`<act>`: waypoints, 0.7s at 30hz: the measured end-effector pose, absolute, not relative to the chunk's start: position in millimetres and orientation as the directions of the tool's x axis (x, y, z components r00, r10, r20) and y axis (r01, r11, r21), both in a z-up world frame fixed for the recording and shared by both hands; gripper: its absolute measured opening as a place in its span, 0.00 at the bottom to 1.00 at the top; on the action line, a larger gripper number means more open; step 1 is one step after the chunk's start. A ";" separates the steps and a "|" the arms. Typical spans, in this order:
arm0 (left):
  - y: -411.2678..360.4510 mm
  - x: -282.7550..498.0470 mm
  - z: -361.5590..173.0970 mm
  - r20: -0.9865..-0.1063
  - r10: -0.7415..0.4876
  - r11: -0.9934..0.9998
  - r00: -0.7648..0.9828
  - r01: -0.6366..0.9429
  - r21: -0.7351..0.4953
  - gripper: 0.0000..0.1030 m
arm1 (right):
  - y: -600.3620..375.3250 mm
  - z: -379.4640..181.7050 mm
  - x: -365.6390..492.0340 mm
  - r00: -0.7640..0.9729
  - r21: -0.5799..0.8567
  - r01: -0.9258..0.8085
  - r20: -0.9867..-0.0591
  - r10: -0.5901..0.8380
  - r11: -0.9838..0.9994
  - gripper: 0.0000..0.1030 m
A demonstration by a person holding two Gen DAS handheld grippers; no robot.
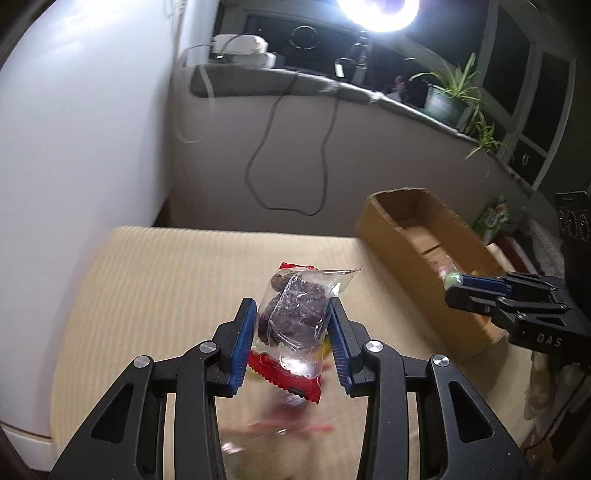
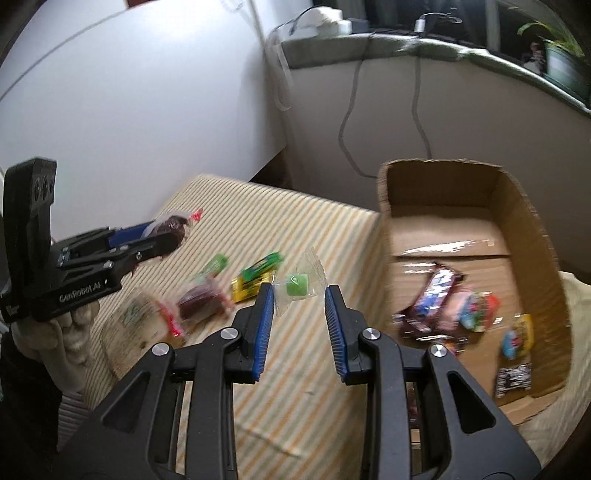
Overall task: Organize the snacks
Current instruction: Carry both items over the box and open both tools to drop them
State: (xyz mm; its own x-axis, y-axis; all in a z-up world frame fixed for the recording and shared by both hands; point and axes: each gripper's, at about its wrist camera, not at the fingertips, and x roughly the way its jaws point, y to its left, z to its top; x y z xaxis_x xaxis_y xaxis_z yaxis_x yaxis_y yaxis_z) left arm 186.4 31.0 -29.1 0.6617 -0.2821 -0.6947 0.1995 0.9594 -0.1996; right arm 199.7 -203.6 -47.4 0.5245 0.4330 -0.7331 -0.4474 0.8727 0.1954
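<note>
My left gripper is shut on a clear packet of dark dried fruit with a red end, held above the striped cloth; it also shows in the right wrist view. My right gripper is shut on the clear wrapper of a green candy, held above the cloth just left of the cardboard box. Its tip with the candy shows in the left wrist view over the box. Several snacks lie inside the box. Loose snacks lie on the cloth.
The striped cloth covers the table, which ends at a white wall on the left. Cables hang from a grey ledge with potted plants behind. A bright lamp shines overhead.
</note>
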 end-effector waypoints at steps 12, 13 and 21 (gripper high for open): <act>-55.5 228.1 -18.2 -0.675 -0.363 0.930 0.643 0.300 -0.214 0.36 | -283.7 -46.7 248.6 0.571 0.187 -0.337 -0.738 0.358 0.923 0.29; -63.5 233.5 -19.0 -0.678 -0.364 0.929 0.639 0.307 -0.209 0.36 | -289.1 -47.7 253.1 0.570 0.190 -0.330 -0.741 0.356 0.925 0.29; -102.3 261.8 -27.3 -0.695 -0.371 0.922 0.616 0.333 -0.196 0.36 | -321.4 -58.9 282.9 0.558 0.211 -0.284 -0.757 0.340 0.935 0.29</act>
